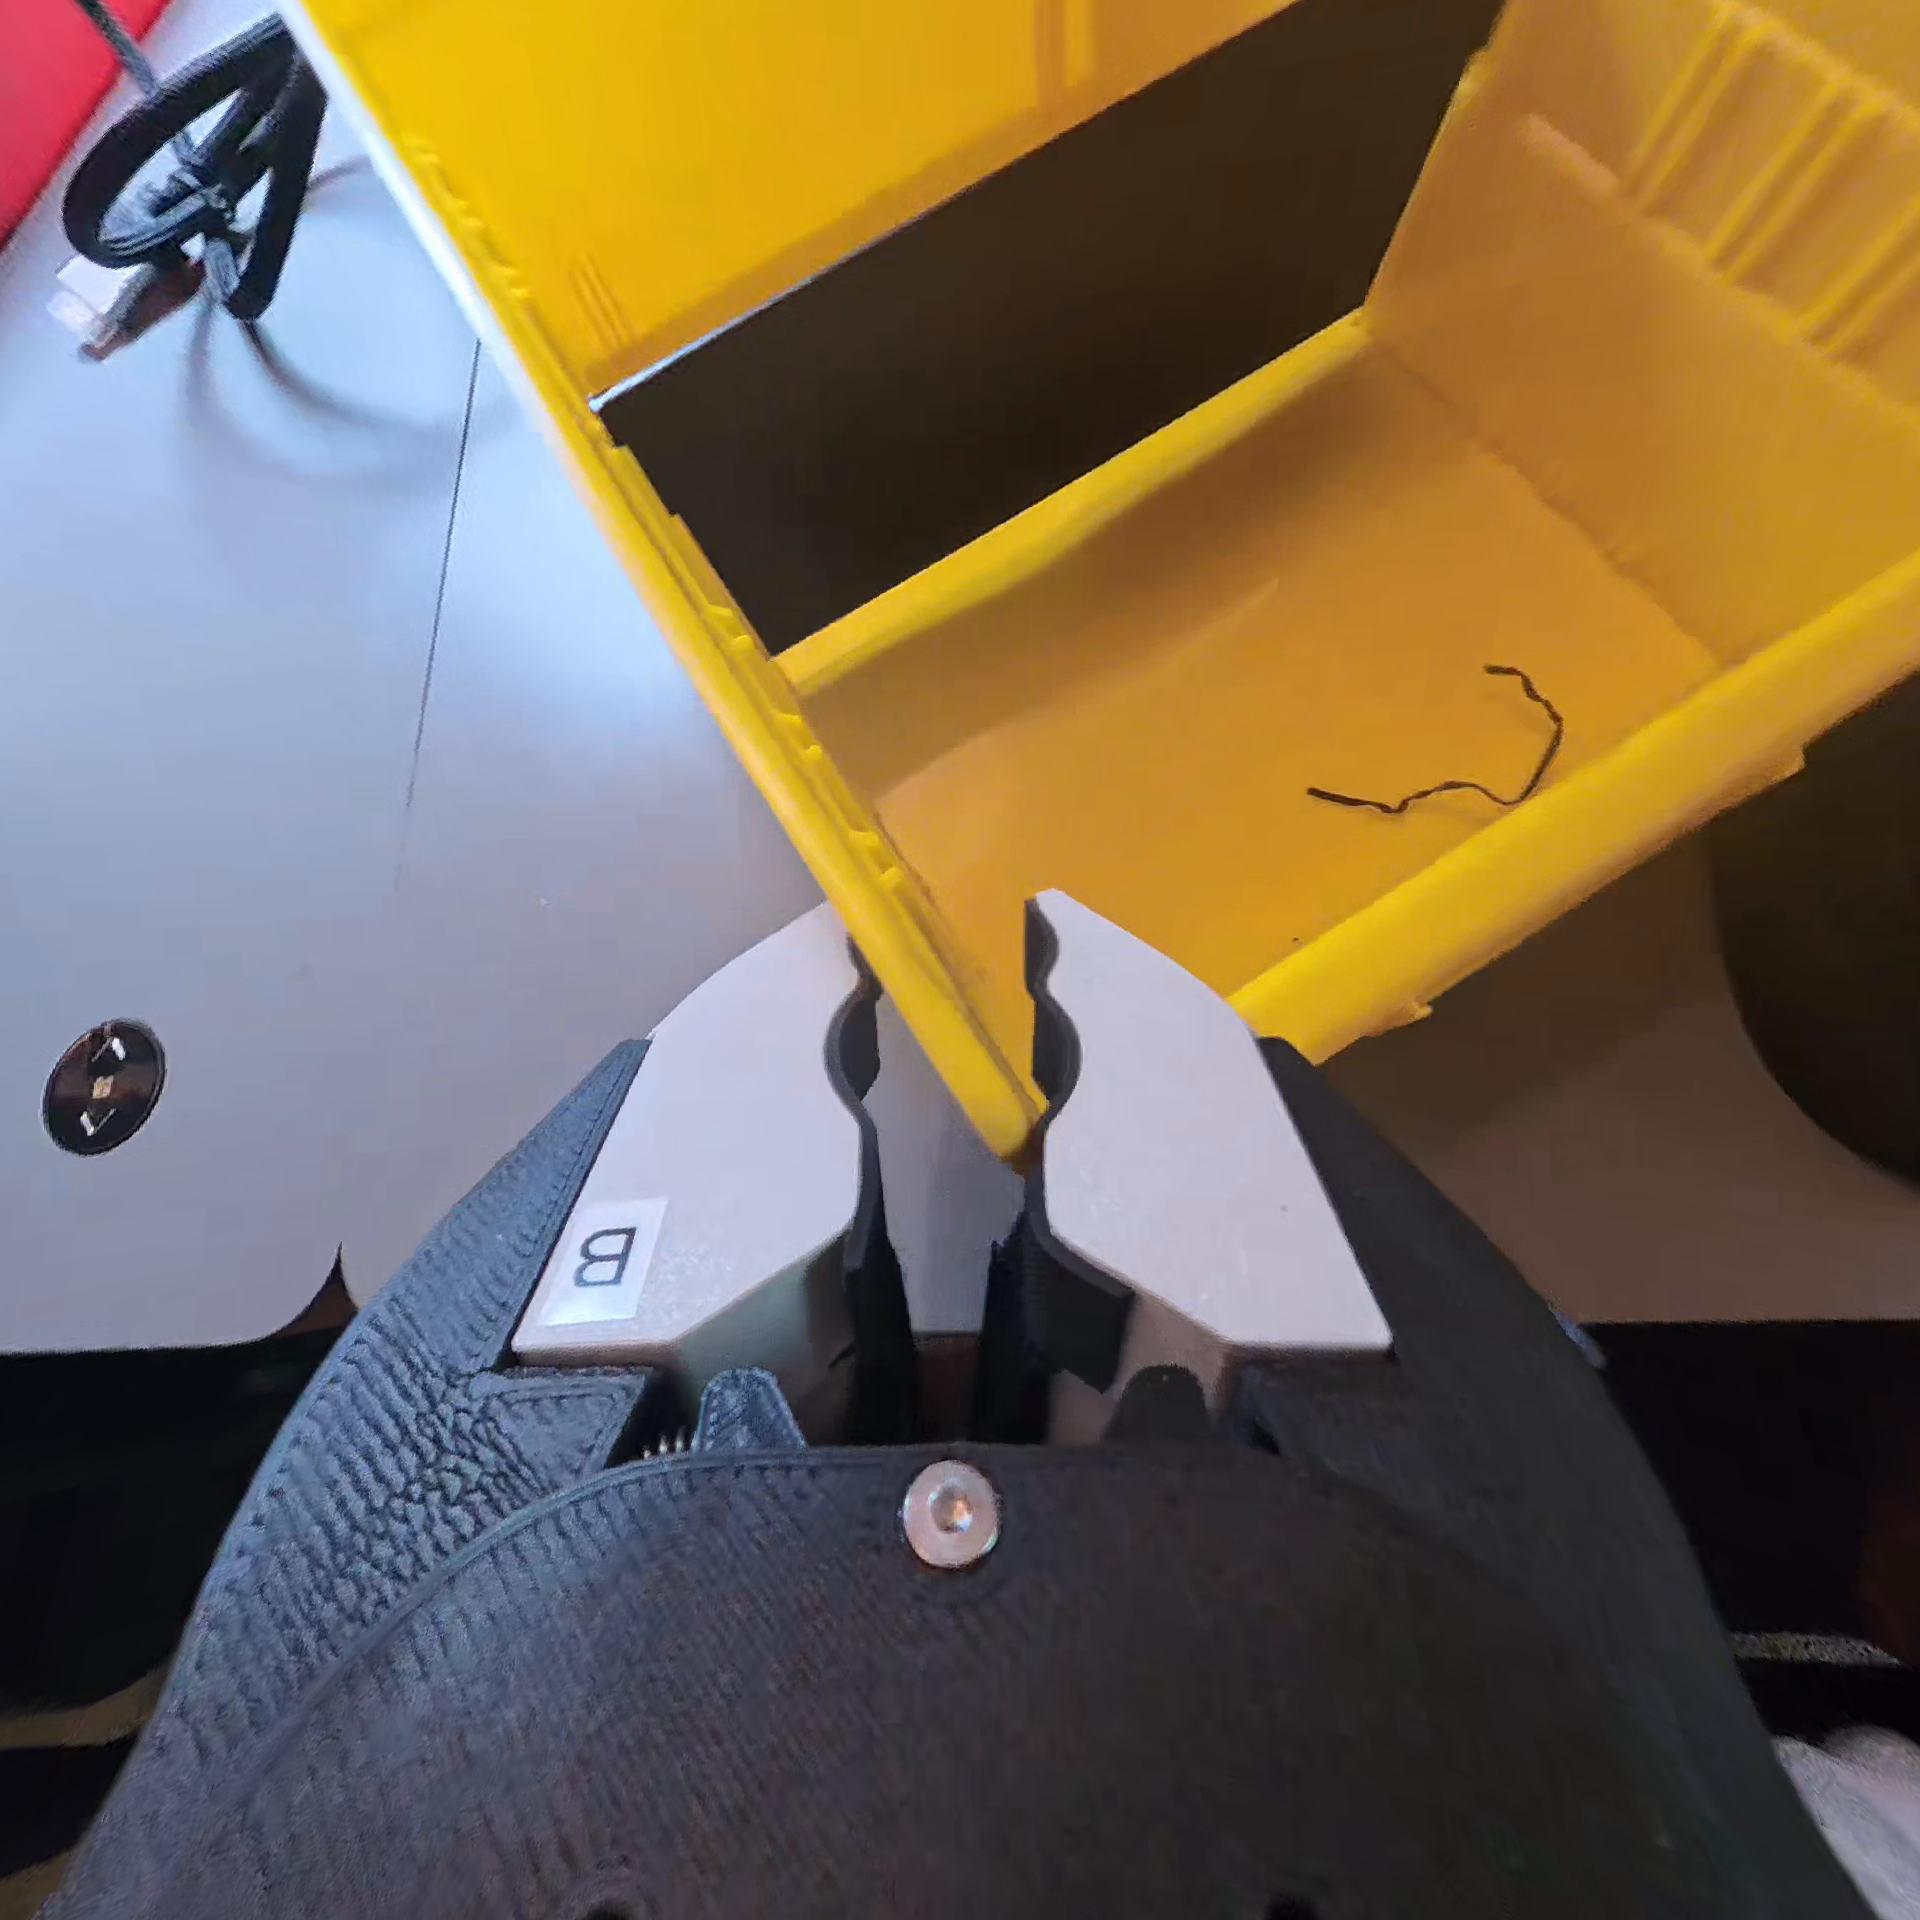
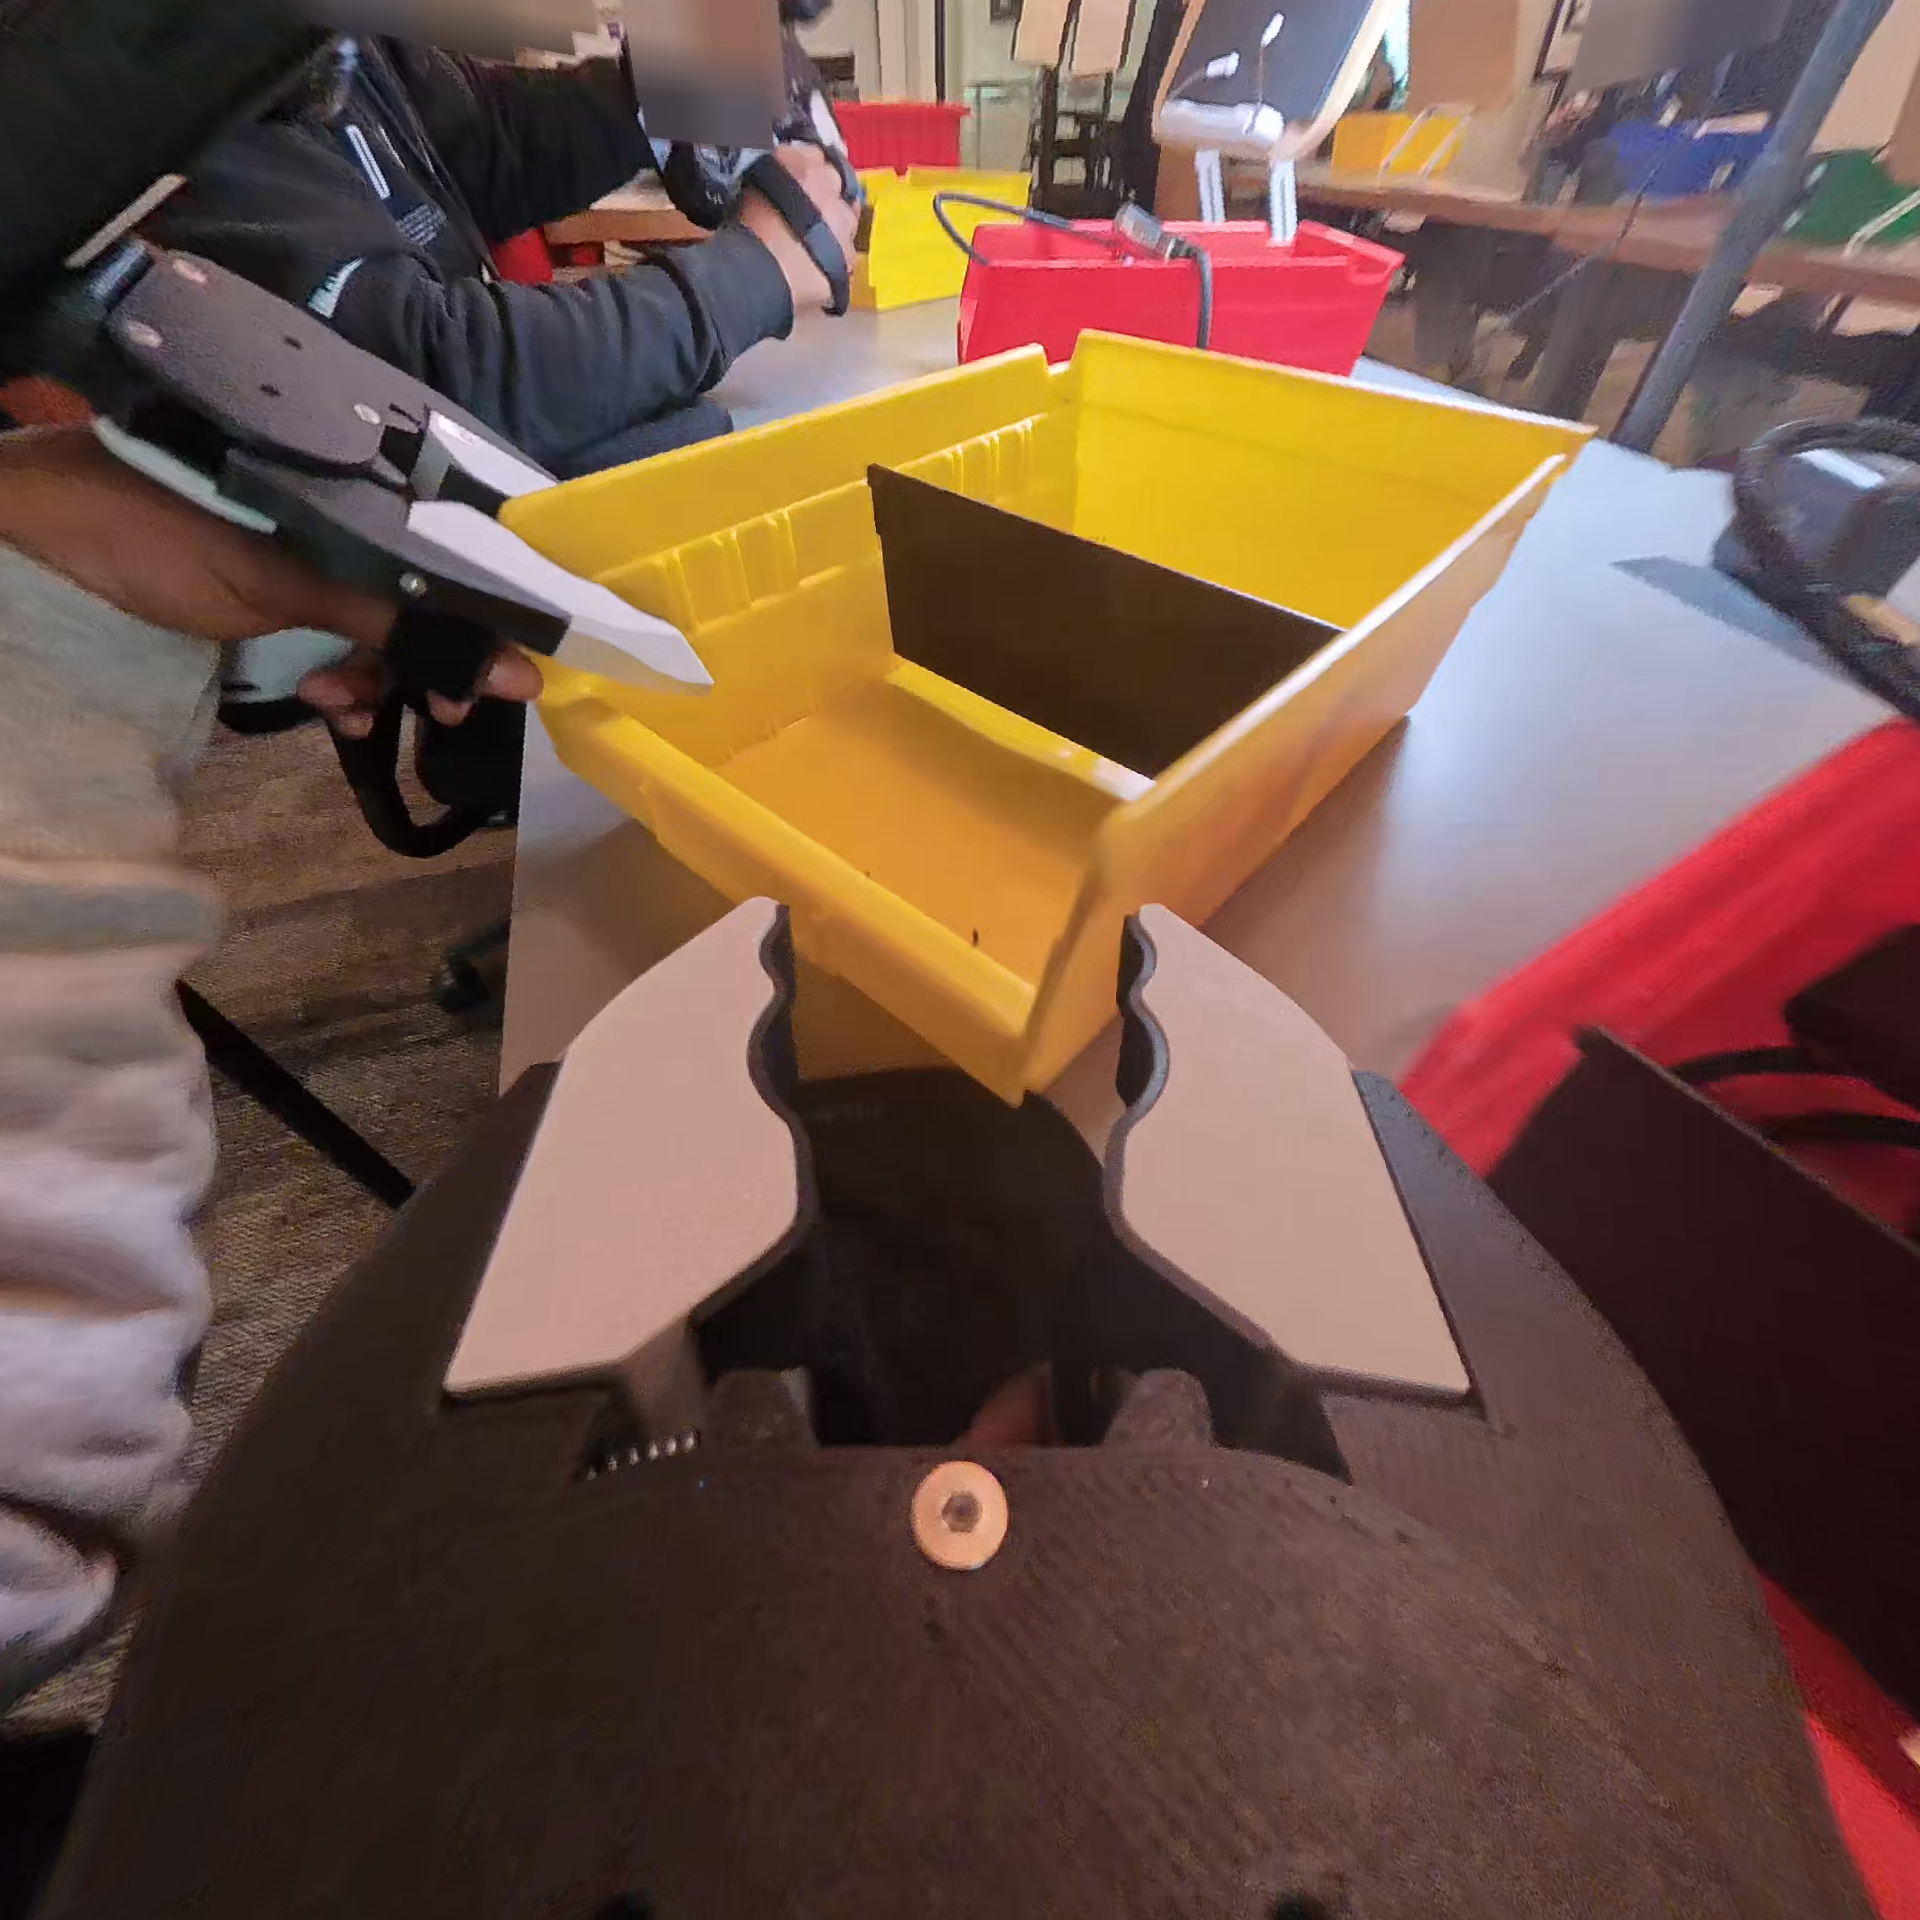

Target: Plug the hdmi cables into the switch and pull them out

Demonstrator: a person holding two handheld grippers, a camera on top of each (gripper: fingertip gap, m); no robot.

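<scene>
Your left hand-held gripper (image 1: 940, 1023) fills the bottom of its own view, and its grey fingers (image 1: 743, 1122) are closed on the side wall of the yellow bin (image 1: 1195, 821) at a near corner, one finger outside the wall and one inside. Your right hand-held gripper (image 2: 956, 1008) sits in front of the same yellow bin (image 2: 1299, 717) with its fingers spread wide apart and nothing between them; the bin's low front corner lies just ahead of the gap. That bin is the largest thing on the grey bench (image 1: 260, 727), and its long axis runs away from you and to the right in the right wrist view, low front end toward that camera. A black divider (image 2: 1070, 613) stands upright across its width, splitting it into a near and a far compartment. In the near compartment you can see only a thin, kinked black strand (image 1: 1455, 769) lying on the floor of the bin. Behind it stands a red bin (image 2: 1174, 296) with a black cable (image 2: 1039, 223) draped over its rim. Your task's things are outside the yellow bin: a coiled black HDMI cable (image 1: 177, 177) lies on the bench well to the left of it, its plug end pointing toward the near left. You cannot make out the switch for certain in either view.
</scene>
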